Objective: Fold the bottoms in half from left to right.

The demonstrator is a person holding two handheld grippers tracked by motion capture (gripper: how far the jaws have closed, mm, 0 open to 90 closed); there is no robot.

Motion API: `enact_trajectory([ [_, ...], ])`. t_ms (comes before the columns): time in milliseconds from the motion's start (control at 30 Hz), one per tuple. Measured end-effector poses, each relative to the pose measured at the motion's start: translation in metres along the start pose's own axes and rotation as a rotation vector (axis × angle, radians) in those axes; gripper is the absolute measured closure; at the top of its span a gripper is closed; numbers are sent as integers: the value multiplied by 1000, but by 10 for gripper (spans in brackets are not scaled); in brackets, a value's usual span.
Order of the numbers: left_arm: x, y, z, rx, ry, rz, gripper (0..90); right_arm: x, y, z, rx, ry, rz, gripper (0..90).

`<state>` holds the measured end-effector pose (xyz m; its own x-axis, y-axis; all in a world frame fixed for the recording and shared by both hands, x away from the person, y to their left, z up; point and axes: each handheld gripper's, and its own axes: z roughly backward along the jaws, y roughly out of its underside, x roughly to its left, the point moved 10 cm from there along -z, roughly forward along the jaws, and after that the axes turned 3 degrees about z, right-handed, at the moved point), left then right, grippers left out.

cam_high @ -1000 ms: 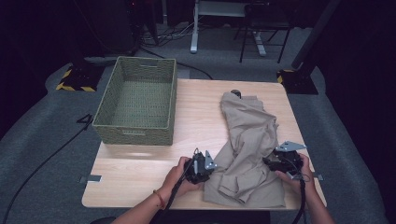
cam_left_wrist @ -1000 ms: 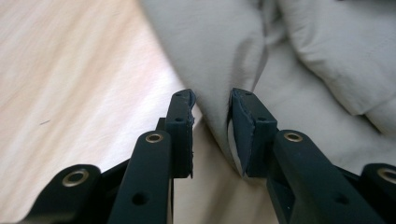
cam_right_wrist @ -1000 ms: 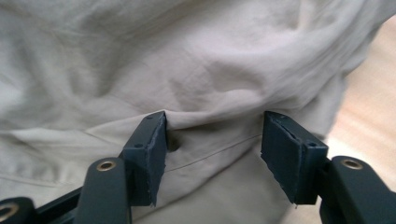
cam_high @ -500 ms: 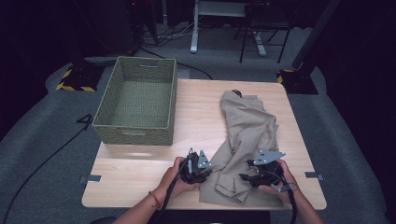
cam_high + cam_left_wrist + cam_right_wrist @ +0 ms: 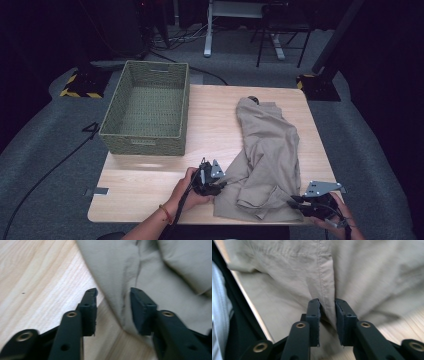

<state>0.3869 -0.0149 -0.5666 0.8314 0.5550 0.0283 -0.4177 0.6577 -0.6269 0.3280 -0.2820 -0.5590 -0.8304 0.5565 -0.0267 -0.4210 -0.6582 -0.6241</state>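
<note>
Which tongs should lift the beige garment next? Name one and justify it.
Right. The right tongs have just closed on a fold of the beige garment at its near edge, while the left tongs have been opening, cloth loose between them.

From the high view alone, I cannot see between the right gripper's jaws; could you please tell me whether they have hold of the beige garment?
Observer: Yes. In the right gripper view, the right gripper has just been closing its jaws, and they pinch a raised fold of the beige garment beside a stitched seam.
Operator: Thank you. Is the left gripper gripping cloth as well?
Observer: No. The left gripper has just been opening its jaws. The garment's edge lies between them, but neither pad presses on it.
Operator: What lies under that edge?
Observer: The bare wooden table. One jaw stands over the wood, the other over cloth.
</note>
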Motion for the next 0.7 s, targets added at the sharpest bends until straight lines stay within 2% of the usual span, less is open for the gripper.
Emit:
enact_trajectory([
  [33,0,-2,0,9,-9,-7,488,-4,2,3,4,24,-5,751],
  [67,-1,-8,0,-9,4,-10,455,-9,4,6,9,63,-8,729],
  [133,-5,-21,2,-46,33,-18,414,-21,4,14,24,160,-14,622],
  [200,-5,-37,1,-61,22,-44,387,-28,-5,21,-23,202,-48,534],
  [233,-4,-45,-1,-64,8,-54,372,-28,-13,24,-69,198,-67,498],
  [267,-3,-55,-5,-66,-1,-58,358,-25,-22,27,-120,176,-72,473],
  [300,-2,-61,-8,-69,0,-56,350,-16,-34,27,-171,120,-62,456],
  [367,-2,-76,-18,-74,26,-49,326,-1,-48,22,-199,57,-16,408],
  [433,-2,-86,-31,-60,38,-46,314,13,-58,11,-189,25,49,392],
  [500,-3,-90,-44,-36,49,-36,311,24,-62,-4,-166,-31,72,369],
  [567,0,-93,-56,-17,32,-36,322,29,-59,-17,-125,-51,92,369],
  [633,3,-94,-64,3,19,-30,366,33,-54,-24,-97,-78,101,385],
  [667,6,-94,-69,9,6,-28,402,34,-52,-27,-87,-83,101,442],
  [700,7,-94,-71,19,9,-35,501,35,-49,-28,-72,-89,107,509],
])
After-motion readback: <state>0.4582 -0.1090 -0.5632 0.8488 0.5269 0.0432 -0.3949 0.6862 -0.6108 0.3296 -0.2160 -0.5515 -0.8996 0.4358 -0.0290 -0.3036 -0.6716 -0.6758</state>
